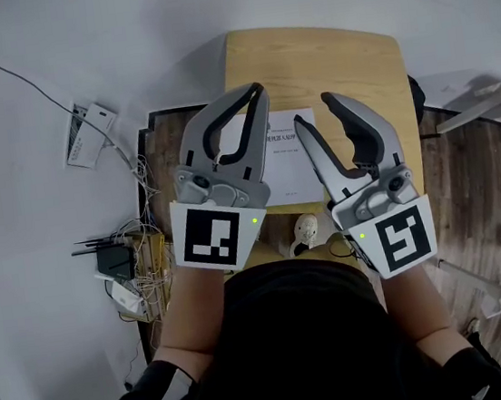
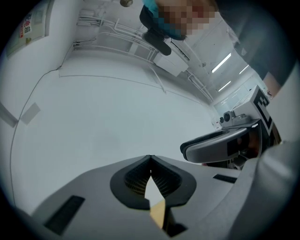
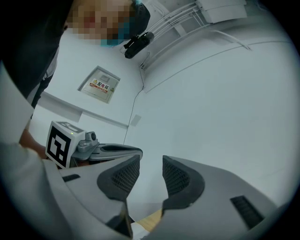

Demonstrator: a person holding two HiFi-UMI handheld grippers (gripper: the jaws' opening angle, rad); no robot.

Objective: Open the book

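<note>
You hold both grippers raised over the small wooden table (image 1: 323, 57), side by side and well above its top. Your left gripper (image 1: 259, 91) has its jaws brought together so that the tips touch; its own view shows the ribbed pads meeting at a point with nothing caught between them (image 2: 150, 158). Your right gripper (image 1: 312, 110) has its jaws parted, and its own view shows a clear gap between the two pads with nothing in it (image 3: 151, 163). The book (image 1: 285, 149) lies flat on the table below and between the two grippers, white with a few lines of print on its face, partly covered from the head view by both sets of jaws. Neither gripper touches it. On the floor to your left sits a dark router (image 1: 112, 257) among loose cables.
</note>
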